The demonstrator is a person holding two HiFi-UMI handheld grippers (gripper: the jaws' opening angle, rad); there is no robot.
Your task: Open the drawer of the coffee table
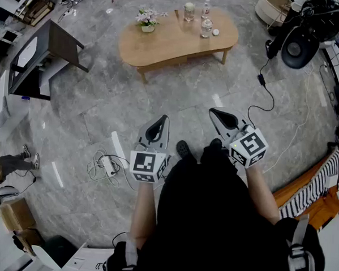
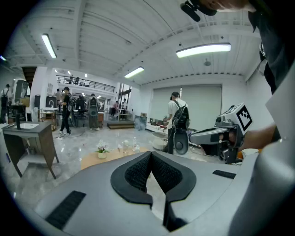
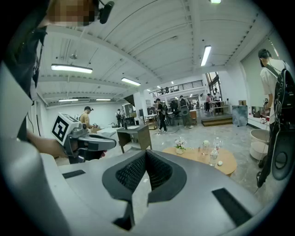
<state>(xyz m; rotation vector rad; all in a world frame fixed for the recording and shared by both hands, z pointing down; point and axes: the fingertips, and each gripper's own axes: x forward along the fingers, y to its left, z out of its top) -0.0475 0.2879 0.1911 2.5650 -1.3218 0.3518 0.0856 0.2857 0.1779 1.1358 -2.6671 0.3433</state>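
Observation:
The wooden, kidney-shaped coffee table [image 1: 174, 42] stands far ahead on the grey stone floor, well out of reach of both grippers. A flower pot [image 1: 147, 22], a jar and two bottles [image 1: 206, 25] sit on top. I cannot make out its drawer from here. My left gripper [image 1: 164, 119] and right gripper [image 1: 212, 110] are held side by side at waist height, pointing toward the table, both shut and empty. In the left gripper view the jaws [image 2: 150, 153] meet, with the table [image 2: 92, 159] low behind them. The right gripper view shows shut jaws [image 3: 145, 152] and the table [image 3: 227, 162] to the right.
A dark side desk [image 1: 46, 55] stands at the left. A power strip with cables [image 1: 108, 166] lies on the floor near my feet. An office chair [image 1: 301, 45] and a cable [image 1: 265, 92] are at the right, orange striped furniture [image 1: 311, 193] beside me. People stand in the background.

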